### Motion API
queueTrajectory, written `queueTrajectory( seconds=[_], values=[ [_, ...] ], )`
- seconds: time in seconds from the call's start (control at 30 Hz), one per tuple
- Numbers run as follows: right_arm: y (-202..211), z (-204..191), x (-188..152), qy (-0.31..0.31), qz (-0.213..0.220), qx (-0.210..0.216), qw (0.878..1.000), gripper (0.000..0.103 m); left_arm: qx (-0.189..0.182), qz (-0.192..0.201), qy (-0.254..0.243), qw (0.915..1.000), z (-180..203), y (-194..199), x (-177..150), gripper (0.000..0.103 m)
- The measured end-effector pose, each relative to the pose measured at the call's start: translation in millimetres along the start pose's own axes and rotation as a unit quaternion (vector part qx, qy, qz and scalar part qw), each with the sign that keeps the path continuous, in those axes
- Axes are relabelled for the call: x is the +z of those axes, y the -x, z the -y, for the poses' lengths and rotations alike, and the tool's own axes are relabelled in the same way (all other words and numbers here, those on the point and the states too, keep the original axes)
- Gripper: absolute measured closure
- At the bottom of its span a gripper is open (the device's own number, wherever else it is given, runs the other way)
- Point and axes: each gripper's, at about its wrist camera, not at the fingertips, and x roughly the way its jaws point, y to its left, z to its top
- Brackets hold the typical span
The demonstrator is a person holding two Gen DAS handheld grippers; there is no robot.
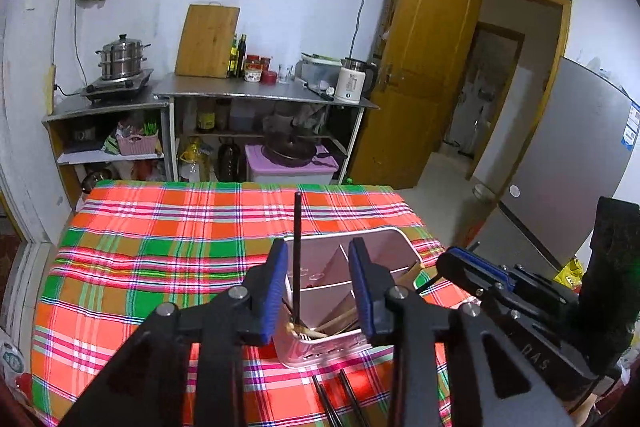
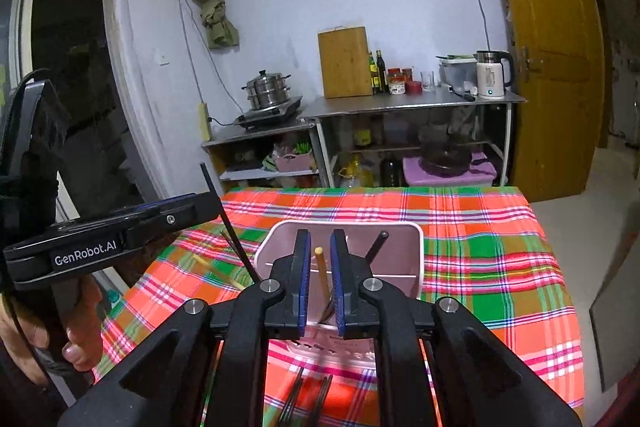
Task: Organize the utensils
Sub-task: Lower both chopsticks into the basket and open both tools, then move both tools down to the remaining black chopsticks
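- Tabletop under a red, green and pink plaid cloth [image 1: 168,251], stretching ahead of and below both tongs.
- Pale pink plastic utensil caddy with inner dividers [image 1: 384,239] standing on the cloth, directly under both tongs.
- Left tongs [image 1: 320,287]: blue pads standing apart, not pressing anything. A thin black chopstick [image 1: 297,247] stands upright between them, close to the left pad, its lower end in the caddy's near compartment.
- Right tongs [image 2: 320,279]: narrow gap. A light wooden chopstick [image 2: 320,267] stands upright between the pads over the caddy; cannot tell whether the pads touch it.
- More dark chopsticks [image 2: 308,395] lying flat on the cloth, nearer than the caddy, beneath the tongs.
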Motion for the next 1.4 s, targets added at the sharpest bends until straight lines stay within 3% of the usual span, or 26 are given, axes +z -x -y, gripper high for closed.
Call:
queueTrajectory(
  seconds=[0.33, 0.77, 1.4],
  values=[
    [41, -1, -9, 0.001, 0.014, 0.009, 1.0, 0.093, 0.008, 0.02, -0.018, 0.9996, 11, 38, -25, 0.07],
    [85, -11, -58, 0.006, -0.011, 0.005, 1.0, 0.093, 0.008, 0.0, -0.028, 0.9996, 24, 64, -89, 0.069],
    [56, -3, -124, -0.012, -0.085, 0.015, 0.996, 0.093, 0.004, -0.06, 0.001, 0.9982, 12, 36, -159, 0.069]
  ],
)
